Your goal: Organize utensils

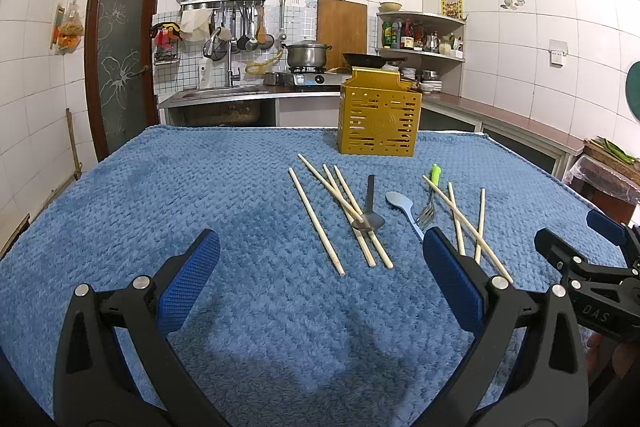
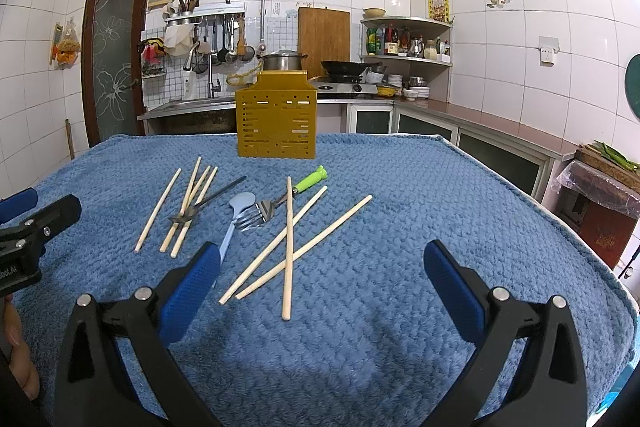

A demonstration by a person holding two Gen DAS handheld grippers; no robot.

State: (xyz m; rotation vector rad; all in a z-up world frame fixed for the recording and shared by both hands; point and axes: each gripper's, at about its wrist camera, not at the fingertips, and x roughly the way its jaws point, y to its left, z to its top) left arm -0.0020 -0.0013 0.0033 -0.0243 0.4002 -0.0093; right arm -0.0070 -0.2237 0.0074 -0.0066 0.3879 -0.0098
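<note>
1. Utensils lay scattered on the desk, which was covered by a blue textured towel (image 2: 360, 327).
2. Both tongs were released and gripped nothing: the left tongs (image 1: 320, 275) filled the bottom of the left wrist view, the right tongs (image 2: 322, 279) the bottom of the right wrist view, each with blue pads spread wide.
3. A perforated yellow metal utensil holder (image 2: 277, 121) stood upright at the far edge of the desk, centre-left in the right wrist view.
4. Four pale wooden chopsticks (image 2: 158, 209) lay left of centre, three of them bunched under a dark metal spoon (image 2: 208, 199).
5. A light blue plastic spoon (image 2: 236, 213) lay just right of these, next to a steel fork with a green handle (image 2: 276, 199).
6. Three more crossed wooden chopsticks (image 2: 288, 247) lay at centre, one passing over the fork's neck.
7. In the left wrist view, the holder (image 1: 378, 117) stood right of centre, above the utensils.
</note>
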